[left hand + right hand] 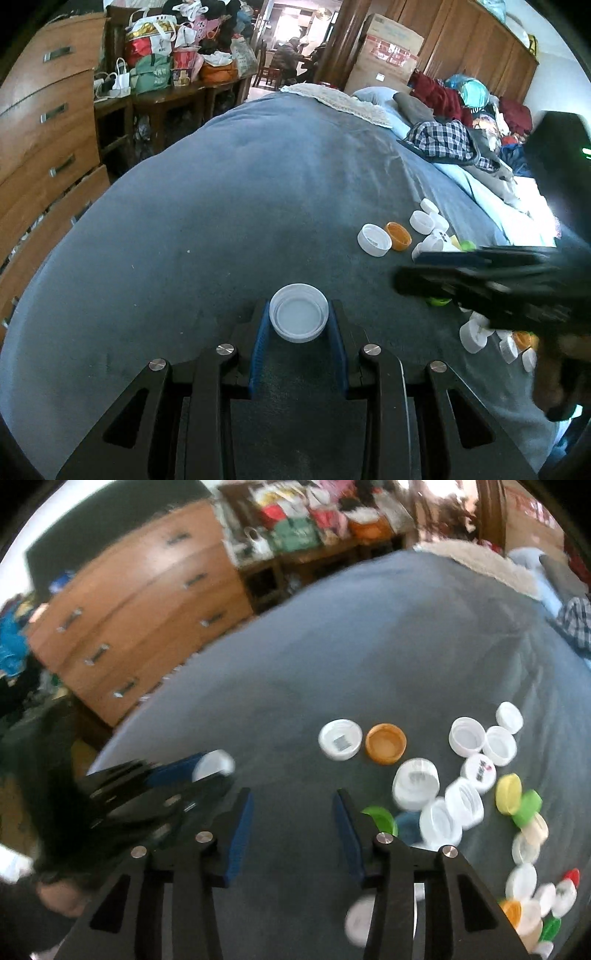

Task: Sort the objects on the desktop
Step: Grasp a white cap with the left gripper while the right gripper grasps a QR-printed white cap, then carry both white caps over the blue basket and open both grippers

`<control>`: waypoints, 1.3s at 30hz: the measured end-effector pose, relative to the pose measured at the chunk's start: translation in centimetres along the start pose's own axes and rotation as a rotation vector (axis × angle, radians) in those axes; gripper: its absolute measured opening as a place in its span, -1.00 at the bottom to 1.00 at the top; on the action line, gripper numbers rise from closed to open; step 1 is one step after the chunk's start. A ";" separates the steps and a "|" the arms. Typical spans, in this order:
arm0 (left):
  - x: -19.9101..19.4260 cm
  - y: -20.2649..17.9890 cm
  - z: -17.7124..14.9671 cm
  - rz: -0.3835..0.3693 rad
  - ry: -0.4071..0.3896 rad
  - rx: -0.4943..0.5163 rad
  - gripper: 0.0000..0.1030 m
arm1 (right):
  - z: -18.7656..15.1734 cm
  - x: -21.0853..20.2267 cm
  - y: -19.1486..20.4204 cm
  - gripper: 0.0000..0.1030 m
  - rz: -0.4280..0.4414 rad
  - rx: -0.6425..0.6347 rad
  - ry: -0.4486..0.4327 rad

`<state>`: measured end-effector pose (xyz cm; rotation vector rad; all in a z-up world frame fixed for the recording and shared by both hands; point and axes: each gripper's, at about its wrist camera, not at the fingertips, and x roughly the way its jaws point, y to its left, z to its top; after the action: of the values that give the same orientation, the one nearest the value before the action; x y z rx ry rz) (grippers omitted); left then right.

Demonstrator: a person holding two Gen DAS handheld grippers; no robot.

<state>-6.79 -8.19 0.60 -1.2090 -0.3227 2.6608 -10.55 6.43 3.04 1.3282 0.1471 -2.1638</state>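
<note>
L gripper [298, 325] clamped on a white cap [298, 312], open side up, held over the bare mid part of the blue-grey blanket [221, 221]. R gripper [293, 823] has its jaws apart, nothing between them. Cap pile [461, 805] lies just ahead and to R of my R tips, toward the blanket's R edge; green cap [380, 818] sits nearest, beside the R finger. R hand is nearer, so it's prob the next pick.

My right claw [417, 273] blurs across my left view, hiding part of the cap pile [480, 332]; a white cap [360, 921] near me is smeared.
</note>
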 end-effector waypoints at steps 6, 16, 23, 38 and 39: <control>0.2 0.6 0.1 -0.025 0.002 -0.021 -0.49 | 2.3 2.9 -0.8 -0.07 -0.074 -0.013 0.021; 0.3 0.6 0.2 -0.031 0.005 -0.027 -0.49 | 1.9 1.5 0.6 -0.39 -0.116 -0.074 -0.029; -1.9 -1.2 1.1 0.004 -0.013 0.014 -0.49 | -1.6 -7.4 1.7 -0.38 -0.144 -0.082 -0.132; -11.3 -16.7 4.1 -0.119 -0.145 0.223 -0.49 | -9.2 -25.1 -0.2 -0.38 -0.258 0.054 -0.329; -11.6 -17.9 4.1 -0.128 -0.149 0.240 -0.49 | -9.6 -26.1 -0.5 -0.38 -0.265 0.059 -0.340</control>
<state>-0.78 5.30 16.51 -0.8919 -0.0947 2.5933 5.23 21.59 20.16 0.9953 0.1300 -2.6014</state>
